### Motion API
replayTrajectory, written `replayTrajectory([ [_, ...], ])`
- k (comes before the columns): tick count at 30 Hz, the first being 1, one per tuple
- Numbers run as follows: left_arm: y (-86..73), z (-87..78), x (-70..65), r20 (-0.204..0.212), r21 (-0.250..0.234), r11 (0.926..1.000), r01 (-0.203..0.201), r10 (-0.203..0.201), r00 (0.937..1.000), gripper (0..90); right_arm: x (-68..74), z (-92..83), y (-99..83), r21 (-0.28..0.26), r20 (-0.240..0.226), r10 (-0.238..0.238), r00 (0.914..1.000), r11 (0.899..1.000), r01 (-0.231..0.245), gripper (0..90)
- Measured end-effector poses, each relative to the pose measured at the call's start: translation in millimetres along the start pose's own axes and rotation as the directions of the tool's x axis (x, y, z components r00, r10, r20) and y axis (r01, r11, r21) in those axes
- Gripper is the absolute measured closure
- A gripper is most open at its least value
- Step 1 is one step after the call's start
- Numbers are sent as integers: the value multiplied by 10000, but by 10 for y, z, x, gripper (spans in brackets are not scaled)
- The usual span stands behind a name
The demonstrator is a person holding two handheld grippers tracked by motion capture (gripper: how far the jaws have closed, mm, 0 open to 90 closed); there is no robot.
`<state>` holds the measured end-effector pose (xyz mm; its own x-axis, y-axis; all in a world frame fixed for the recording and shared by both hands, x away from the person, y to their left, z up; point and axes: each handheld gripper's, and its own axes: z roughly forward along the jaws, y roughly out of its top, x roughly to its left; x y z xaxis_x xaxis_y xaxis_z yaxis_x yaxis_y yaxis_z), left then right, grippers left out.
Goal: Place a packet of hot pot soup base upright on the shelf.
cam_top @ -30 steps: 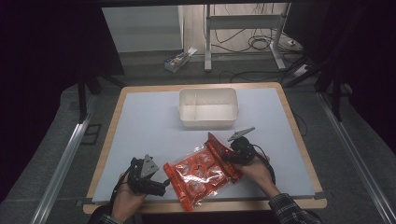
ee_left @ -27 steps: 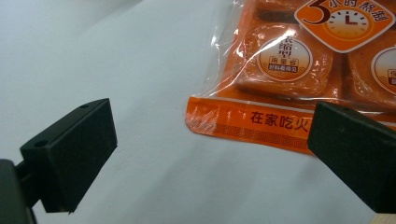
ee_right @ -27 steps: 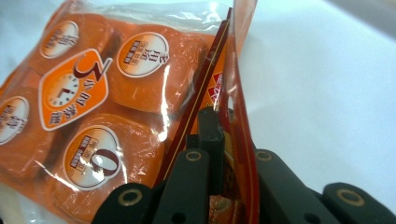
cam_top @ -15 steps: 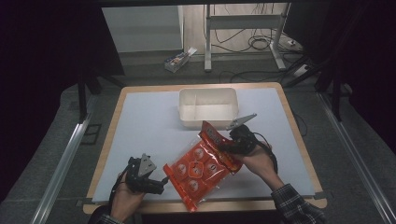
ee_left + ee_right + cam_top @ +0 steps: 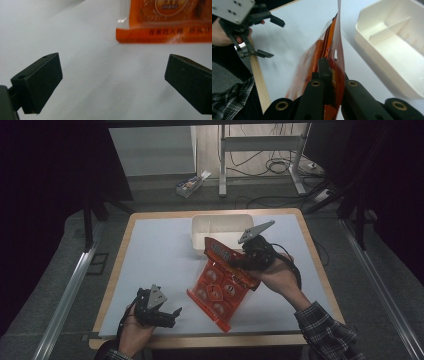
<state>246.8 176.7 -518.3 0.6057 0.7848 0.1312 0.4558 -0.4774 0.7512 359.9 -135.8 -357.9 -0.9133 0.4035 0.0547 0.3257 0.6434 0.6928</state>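
An orange snack bag (image 5: 222, 282) with round printed pictures is tilted up off the table, its lower end near the front edge. My right gripper (image 5: 240, 262) is shut on the bag's upper edge, just in front of the white bin (image 5: 220, 224). In the right gripper view the bag (image 5: 332, 50) rises edge-on between the closed jaws. My left gripper (image 5: 172, 316) stands open at the front left, apart from the bag. The left gripper view has the bag's bottom edge (image 5: 165, 27) beyond the spread jaws, with bare table between them.
The white bin (image 5: 397, 47) has a divider inside and sits at the back middle of the pale blue mat (image 5: 155, 260). The table's wooden rim (image 5: 200, 340) runs along the front. A small box (image 5: 189, 184) lies on the floor behind the table.
My right gripper has lifted the bag's upper end and carried it back towards the bin. The bag has come away from my left gripper, which stays low at the front left.
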Motion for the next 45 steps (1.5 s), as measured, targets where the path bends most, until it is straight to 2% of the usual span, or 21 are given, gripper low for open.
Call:
replayTrajectory([
  [3,3,-6,0,-9,-50,10000,-58,58,10000,12,42,-98,123,0,37,-313,9995,9995,313,891],
  [6,5,-6,-1,-21,-47,9999,-90,90,10000,12,72,-167,203,31,191,-434,9989,9991,434,891],
  [10,6,-3,-4,-23,-23,9999,-157,157,9999,12,47,-239,279,-3,467,-559,9973,9984,560,891],
  [17,7,0,-9,19,-90,9999,-93,93,10000,12,-132,-351,374,-123,1034,-462,9936,9988,477,891],
  [21,10,1,-10,99,-103,9999,-56,57,9999,13,-236,-418,414,-333,1145,-237,9931,9991,277,891],
  [30,11,4,-7,229,-96,9999,46,-43,9997,13,-398,-501,528,-685,1368,-212,9904,9972,308,891],
  [34,12,13,-10,228,-21,10000,17,-17,9997,13,-476,-540,587,-847,1431,-37,9897,9963,159,891],
  [45,17,21,-18,257,98,10000,20,-23,9997,10,-698,-617,845,-1162,1829,112,9831,9932,103,891],
])
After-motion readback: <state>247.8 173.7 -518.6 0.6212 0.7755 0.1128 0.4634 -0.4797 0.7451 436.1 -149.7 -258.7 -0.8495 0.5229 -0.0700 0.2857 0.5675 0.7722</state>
